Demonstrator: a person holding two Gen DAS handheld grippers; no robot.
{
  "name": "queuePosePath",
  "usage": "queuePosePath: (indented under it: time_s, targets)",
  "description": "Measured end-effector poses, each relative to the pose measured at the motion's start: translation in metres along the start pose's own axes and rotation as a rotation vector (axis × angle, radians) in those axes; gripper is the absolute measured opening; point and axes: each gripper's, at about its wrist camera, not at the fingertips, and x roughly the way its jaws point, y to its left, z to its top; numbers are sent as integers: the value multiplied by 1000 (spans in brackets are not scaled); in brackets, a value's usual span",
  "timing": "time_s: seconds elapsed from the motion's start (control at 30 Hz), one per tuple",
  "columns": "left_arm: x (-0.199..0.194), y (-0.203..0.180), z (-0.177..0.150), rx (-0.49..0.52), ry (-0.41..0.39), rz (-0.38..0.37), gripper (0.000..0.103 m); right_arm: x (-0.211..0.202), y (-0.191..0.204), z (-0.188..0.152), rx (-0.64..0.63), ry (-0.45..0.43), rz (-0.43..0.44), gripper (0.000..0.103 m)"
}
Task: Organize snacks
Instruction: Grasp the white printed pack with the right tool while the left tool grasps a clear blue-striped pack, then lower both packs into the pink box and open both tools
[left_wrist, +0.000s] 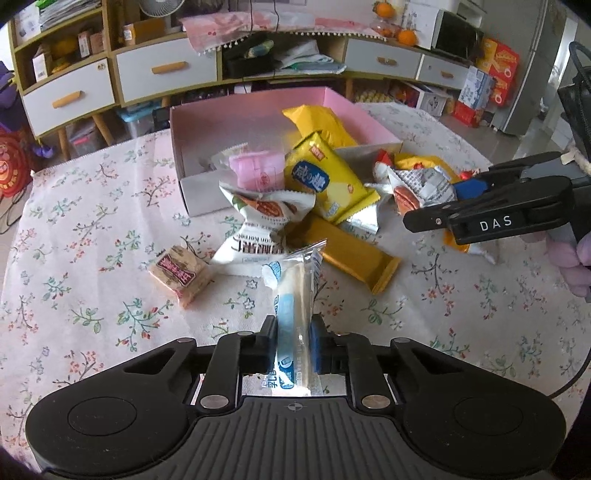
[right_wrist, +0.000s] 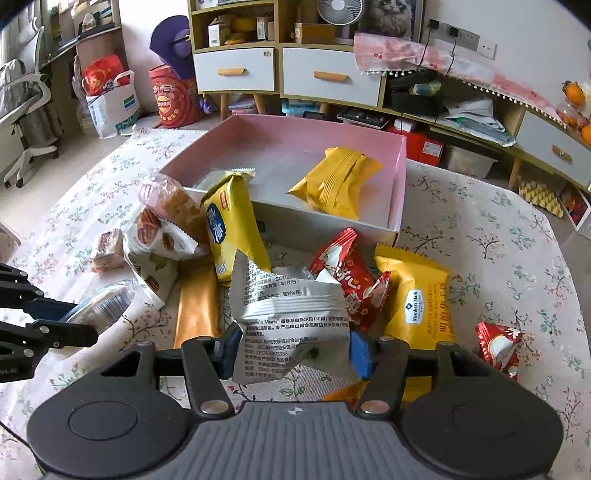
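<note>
My left gripper (left_wrist: 293, 332) is shut on a long clear and blue snack stick packet (left_wrist: 295, 295), held above the tablecloth. My right gripper (right_wrist: 291, 349) is shut on a silver Member's Mark snack packet (right_wrist: 291, 317), held in front of the pile; the same gripper shows at the right of the left wrist view (left_wrist: 436, 218). A pink open box (right_wrist: 400, 177) stands behind the pile and holds a yellow packet (right_wrist: 336, 182). A yellow and blue packet (right_wrist: 231, 229) leans on the box's front wall.
Loose snacks lie on the floral tablecloth (left_wrist: 92, 302): a gold bar (left_wrist: 354, 254), a pink-labelled small cake (left_wrist: 179, 275), white nut packets (left_wrist: 266, 210), red packets (right_wrist: 354, 280), a yellow Member's Mark packet (right_wrist: 417, 299). A drawer cabinet (right_wrist: 332, 77) stands behind the table.
</note>
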Motion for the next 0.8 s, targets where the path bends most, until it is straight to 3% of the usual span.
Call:
queuePosePath:
  time_s: [0.53, 0.8]
  targets:
    - [-36, -20, 31, -35, -115, -28, 15, -16, -14, 29, 65, -60, 43, 35]
    - [-32, -10, 72, -82, -153, -10, 15, -12, -31, 49, 153, -82, 74, 35]
